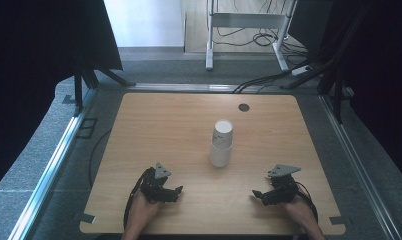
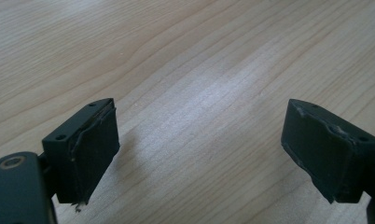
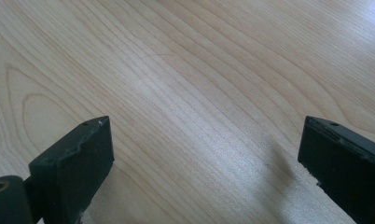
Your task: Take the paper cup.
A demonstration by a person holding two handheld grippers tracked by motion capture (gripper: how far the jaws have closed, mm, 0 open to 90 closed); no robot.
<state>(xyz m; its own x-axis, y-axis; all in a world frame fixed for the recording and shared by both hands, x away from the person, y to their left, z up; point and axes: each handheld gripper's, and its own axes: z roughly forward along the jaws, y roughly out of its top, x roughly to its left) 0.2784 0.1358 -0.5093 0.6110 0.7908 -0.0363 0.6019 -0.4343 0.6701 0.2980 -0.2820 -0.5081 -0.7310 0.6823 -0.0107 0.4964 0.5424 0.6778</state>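
A stack of white paper cups (image 1: 221, 143) stands upright near the middle of the wooden table (image 1: 169, 120). My left gripper (image 1: 177, 192) rests low at the front left, held by a hand, and points right toward the table's centre. Its jaws stand wide apart with bare wood between them (image 2: 199, 140). My right gripper (image 1: 256, 195) sits at the front right, pointing left, also open over bare wood (image 3: 204, 158). Both grippers are well short of the cups and hold nothing.
A small dark round hole (image 1: 244, 107) lies near the table's far edge. Dark curtains hang at both sides, a white desk frame (image 1: 246, 22) with cables stands beyond the table, and metal rails (image 1: 49, 165) run along the floor.
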